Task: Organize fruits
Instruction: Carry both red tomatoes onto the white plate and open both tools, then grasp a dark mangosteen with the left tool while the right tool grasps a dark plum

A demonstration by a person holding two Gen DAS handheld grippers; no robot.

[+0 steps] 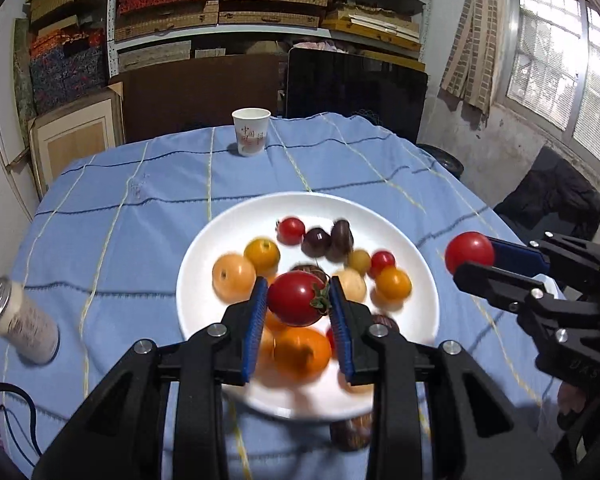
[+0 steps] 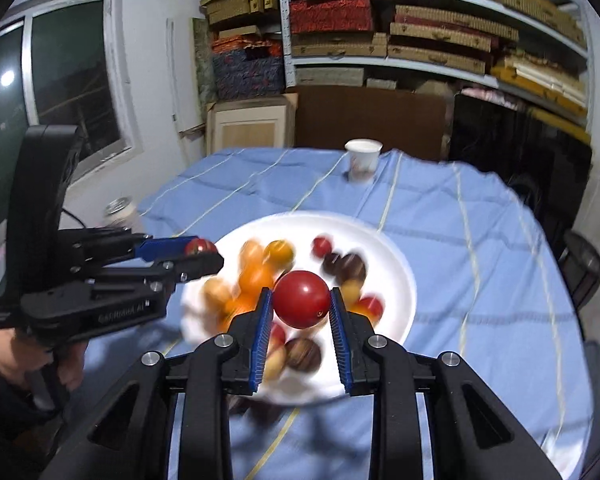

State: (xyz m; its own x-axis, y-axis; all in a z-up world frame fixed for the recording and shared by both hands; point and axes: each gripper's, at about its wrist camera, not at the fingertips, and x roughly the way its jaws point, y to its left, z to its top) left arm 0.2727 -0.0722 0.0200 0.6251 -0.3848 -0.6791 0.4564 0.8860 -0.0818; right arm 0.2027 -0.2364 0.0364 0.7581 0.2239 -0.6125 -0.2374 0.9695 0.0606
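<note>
Paper cup [image 1: 251, 132] and can [image 1: 22, 320] on the blue-clothed desk [image 1: 140, 208].
Cup upright at the far edge; shelves [image 1: 268, 4] of boxes behind.

Two red tomatoes [image 1: 296, 298] [image 2: 302, 299] held above mixed cherry tomatoes [image 1: 392, 282] on a white plate [image 1: 228, 224]

You see a white plate [image 1: 204, 248] of red, orange, yellow and dark purple tomatoes on a blue tablecloth [image 1: 140, 184] lined pale yellow and navy.
</note>
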